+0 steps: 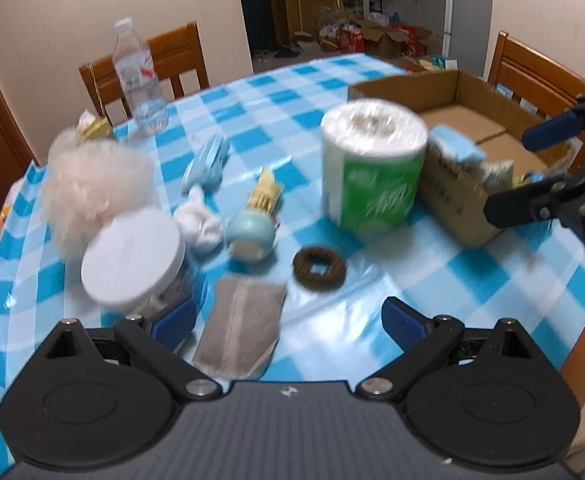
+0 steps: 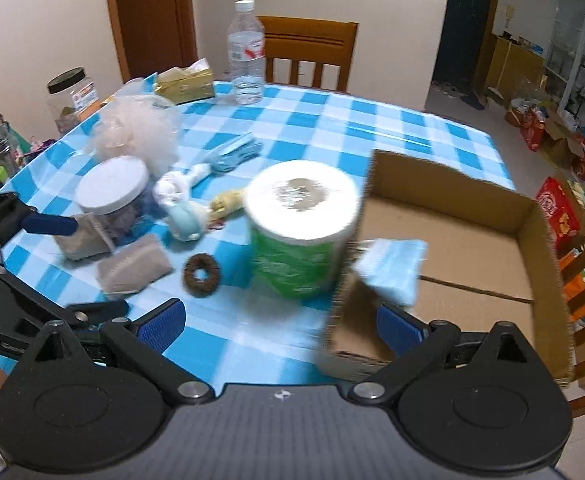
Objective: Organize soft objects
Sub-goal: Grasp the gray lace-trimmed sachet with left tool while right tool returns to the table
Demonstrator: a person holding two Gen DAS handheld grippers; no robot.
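A wrapped toilet roll [image 1: 372,164] [image 2: 302,232] stands beside an open cardboard box [image 1: 472,128] [image 2: 452,248]. A blue face mask [image 2: 392,268] [image 1: 454,146] lies over the box's near wall. A pink bath pouf [image 1: 92,184] [image 2: 140,136], a blue glove [image 1: 208,160] [image 2: 236,152], a white sock [image 1: 198,220], a doll [image 1: 252,224] [image 2: 190,220], a brown ring [image 1: 319,269] [image 2: 201,274] and a grey pouch [image 1: 240,332] [image 2: 132,268] lie on the checked table. My left gripper [image 1: 288,320] [image 2: 76,264] is open above the pouch. My right gripper [image 2: 280,320] [image 1: 532,168] is open and empty at the box's near corner.
A white-lidded jar [image 1: 132,260] [image 2: 112,196] stands by the pouch. A water bottle [image 1: 138,80] [image 2: 246,52] and a yellow tissue pack [image 2: 184,84] stand at the far edge. Wooden chairs [image 2: 308,52] [image 1: 540,76] surround the table [image 1: 412,280]. Clutter lies on the floor beyond.
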